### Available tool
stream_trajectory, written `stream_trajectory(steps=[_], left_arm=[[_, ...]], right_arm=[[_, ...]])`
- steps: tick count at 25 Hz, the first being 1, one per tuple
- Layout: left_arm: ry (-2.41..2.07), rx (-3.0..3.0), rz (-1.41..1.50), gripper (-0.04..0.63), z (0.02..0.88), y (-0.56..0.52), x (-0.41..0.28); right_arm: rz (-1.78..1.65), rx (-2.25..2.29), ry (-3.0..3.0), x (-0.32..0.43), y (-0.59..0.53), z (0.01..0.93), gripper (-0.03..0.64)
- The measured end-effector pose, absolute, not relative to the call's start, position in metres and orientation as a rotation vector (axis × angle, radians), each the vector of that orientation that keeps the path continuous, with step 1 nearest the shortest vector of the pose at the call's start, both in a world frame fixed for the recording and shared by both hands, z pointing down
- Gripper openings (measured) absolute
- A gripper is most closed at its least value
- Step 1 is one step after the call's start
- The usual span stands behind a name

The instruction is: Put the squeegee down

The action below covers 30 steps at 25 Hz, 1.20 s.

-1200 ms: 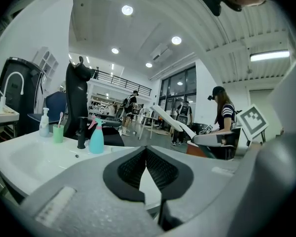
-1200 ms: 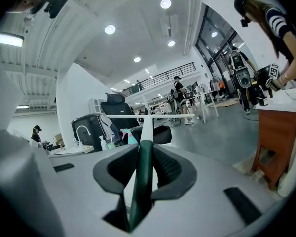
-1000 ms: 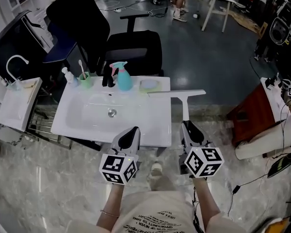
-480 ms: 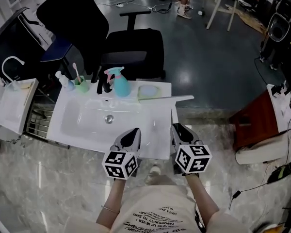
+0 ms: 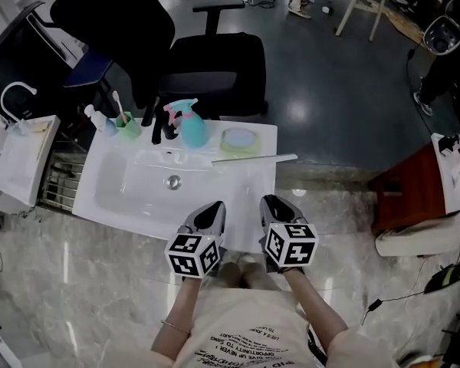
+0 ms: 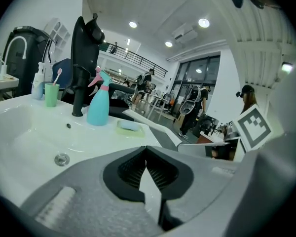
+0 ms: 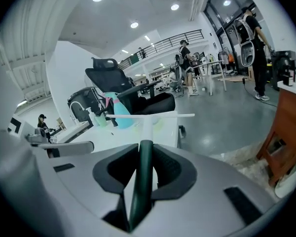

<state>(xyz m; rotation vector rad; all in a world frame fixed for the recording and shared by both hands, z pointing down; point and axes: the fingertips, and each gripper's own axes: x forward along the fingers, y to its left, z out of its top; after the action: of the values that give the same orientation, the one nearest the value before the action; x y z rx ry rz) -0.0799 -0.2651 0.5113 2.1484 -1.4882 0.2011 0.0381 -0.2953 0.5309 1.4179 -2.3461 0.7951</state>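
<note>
Squeegee [image 5: 253,158], clamped by right hand-held gripper [image 5: 273,204], has sunk over sink [image 5: 138,194].

Your right gripper [image 5: 274,204] now holds the squeegee [image 5: 253,158] lower and further left than before, its blade mostly over the sink [image 5: 130,205] near the soap dish [image 5: 239,139]. Your left gripper [image 5: 209,213] sits lower too, closer to the right one.

The squeegee [image 5: 253,158] handle (head view) lies hidden beneath the right gripper [image 5: 276,205].
</note>
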Motion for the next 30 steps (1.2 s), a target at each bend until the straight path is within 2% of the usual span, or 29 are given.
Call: stream_trajectory(steps=[12, 30], left_arm=[[-1.370, 2.135, 0.276, 0.023, 0.533, -0.271, -0.072], [-1.250, 2.148, 0.317, 0.023, 0.545, -0.273, -0.068]], right_arm=[[0.842, 1.441, -2.200, 0.030, -0.302, 0.561, 0.094], [0.662, 1.495, -2.057, 0.021, -0.304, 0.576, 0.094]])
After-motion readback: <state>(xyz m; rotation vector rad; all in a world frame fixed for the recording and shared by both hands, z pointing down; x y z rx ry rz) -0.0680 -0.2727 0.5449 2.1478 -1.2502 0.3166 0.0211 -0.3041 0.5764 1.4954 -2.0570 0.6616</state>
